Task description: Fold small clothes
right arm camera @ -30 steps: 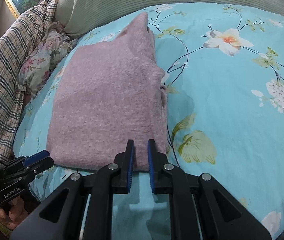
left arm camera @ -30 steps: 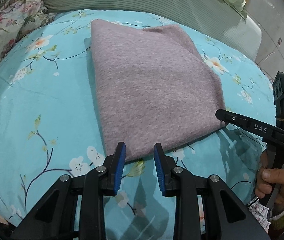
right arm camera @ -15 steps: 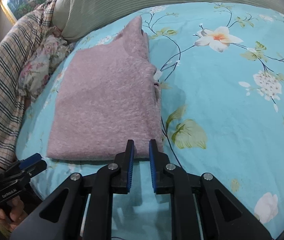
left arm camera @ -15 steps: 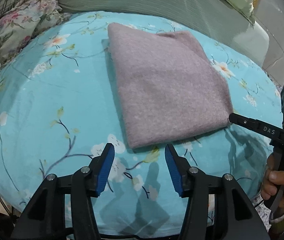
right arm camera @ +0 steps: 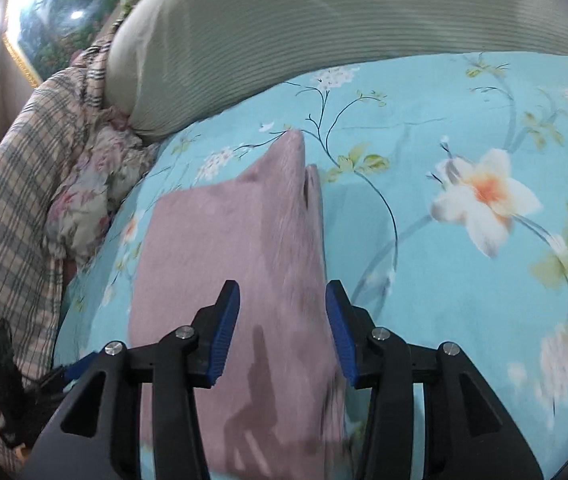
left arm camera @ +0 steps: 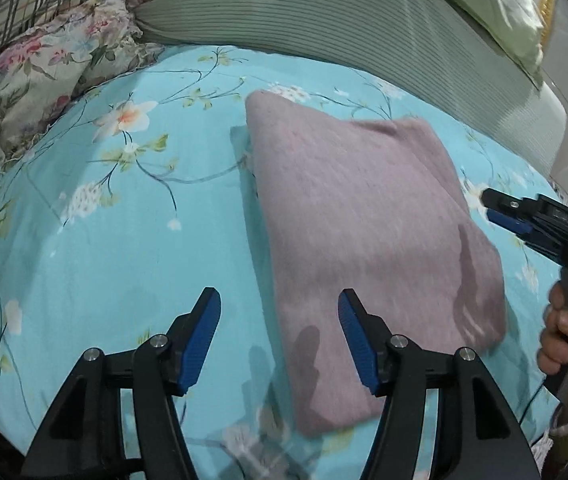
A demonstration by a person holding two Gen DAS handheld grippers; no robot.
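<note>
Left wrist view shows the mauve garment (left arm camera: 363, 248) lying on the bed (left arm camera: 124, 248), folded into a compact, roughly rectangular packet well short of the striped bolster (left arm camera: 323, 28) at the head. Its near end sits just ahead of the left gripper (left arm camera: 280, 340), whose jaws are opening wide with only the packet's near corner seen between them and no pad pressing on it. Right wrist view has the right gripper (right arm camera: 282, 332) poised over the garment's near edge, jaws opening to a middling gap, cloth seen between them but not pinched. One corner at the end towards the bolster sticks up a little and a doubled edge shows on that side.

Judging by the tidy shape, the folding of this piece looks finished or very nearly so; what may remain is smoothing that raised corner or one more fold, and any further pieces, none of which are visible here.

Compared with a second ago, both grippers have let go of the near hem and spread. The garment now sits lower in both views, more beneath the grippers.
</note>
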